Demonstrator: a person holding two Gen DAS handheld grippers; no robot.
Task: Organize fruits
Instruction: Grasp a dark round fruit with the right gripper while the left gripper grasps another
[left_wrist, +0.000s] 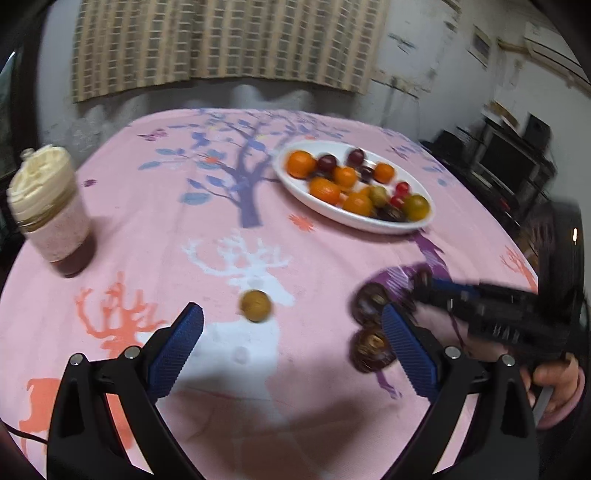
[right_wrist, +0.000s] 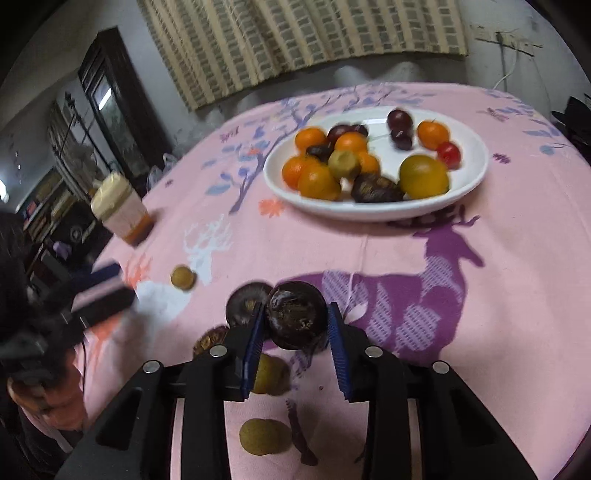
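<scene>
A white oval plate (left_wrist: 369, 220) (right_wrist: 469, 184) holds oranges, dark plums, small red fruits and yellow-green fruits. My right gripper (right_wrist: 296, 314) is shut on a dark purple round fruit (right_wrist: 297, 319) just above the cloth; it also shows in the left wrist view (left_wrist: 424, 282). Two more dark fruits (left_wrist: 369, 297) (left_wrist: 371, 350) lie beside it. My left gripper (left_wrist: 291, 317) is open and empty, a small yellow-brown fruit (left_wrist: 255, 305) (right_wrist: 183, 277) lying just beyond its fingers. Two more yellow-green fruits (right_wrist: 271, 373) (right_wrist: 264, 435) lie under the right gripper.
A jar with a cream lid (left_wrist: 48, 206) (right_wrist: 120, 206) stands at the table's left. The pink deer-print cloth (left_wrist: 229, 229) covers the round table. Dark furniture stands beyond the table edges on both sides.
</scene>
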